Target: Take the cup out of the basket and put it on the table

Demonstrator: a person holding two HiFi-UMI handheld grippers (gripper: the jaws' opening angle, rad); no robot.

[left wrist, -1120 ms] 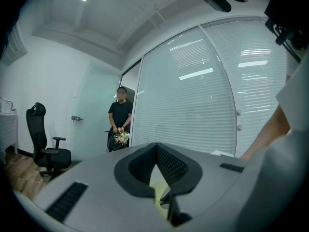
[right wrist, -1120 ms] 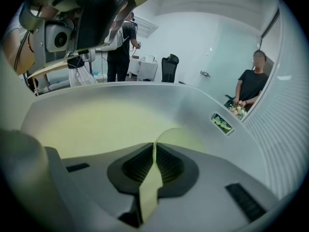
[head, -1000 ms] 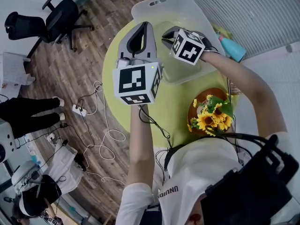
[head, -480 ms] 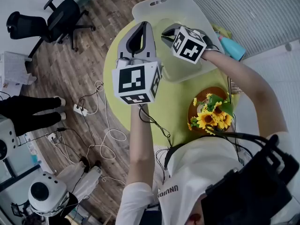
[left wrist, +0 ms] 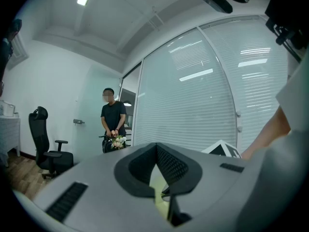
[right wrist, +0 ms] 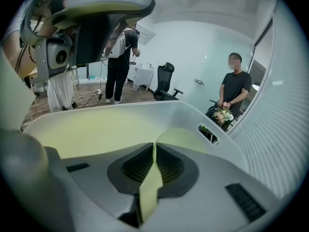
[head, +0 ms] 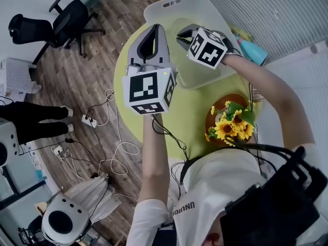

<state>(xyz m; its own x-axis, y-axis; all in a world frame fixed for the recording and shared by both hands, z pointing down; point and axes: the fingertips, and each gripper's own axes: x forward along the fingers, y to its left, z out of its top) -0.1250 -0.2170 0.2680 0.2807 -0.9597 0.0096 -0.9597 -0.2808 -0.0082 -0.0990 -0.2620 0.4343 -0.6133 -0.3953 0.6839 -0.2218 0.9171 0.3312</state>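
Note:
A translucent white basket (head: 174,4) stands at the far side of the round yellow-green table (head: 189,117). Inside it is a clear, thin-walled cup (head: 188,26); the table's colour shows through it. My right gripper (head: 180,35) reaches into the basket. In the right gripper view its jaws (right wrist: 154,146) are closed, and the cup's (right wrist: 186,137) curved rim runs out from their tips over the basket's wall (right wrist: 96,124). My left gripper (head: 158,27) hovers beside the basket's left edge, shut with nothing in it (left wrist: 157,149).
A brown bowl of sunflowers (head: 233,124) sits on the table's near right. A teal bottle (head: 253,53) lies at the right edge. On the floor to the left are an office chair (head: 66,14) and cables (head: 113,137). A person (left wrist: 113,120) stands by the glass wall.
My right gripper has shifted slightly up and to the right over the basket. The left gripper has stayed where it was. People on the floor at the left have moved.

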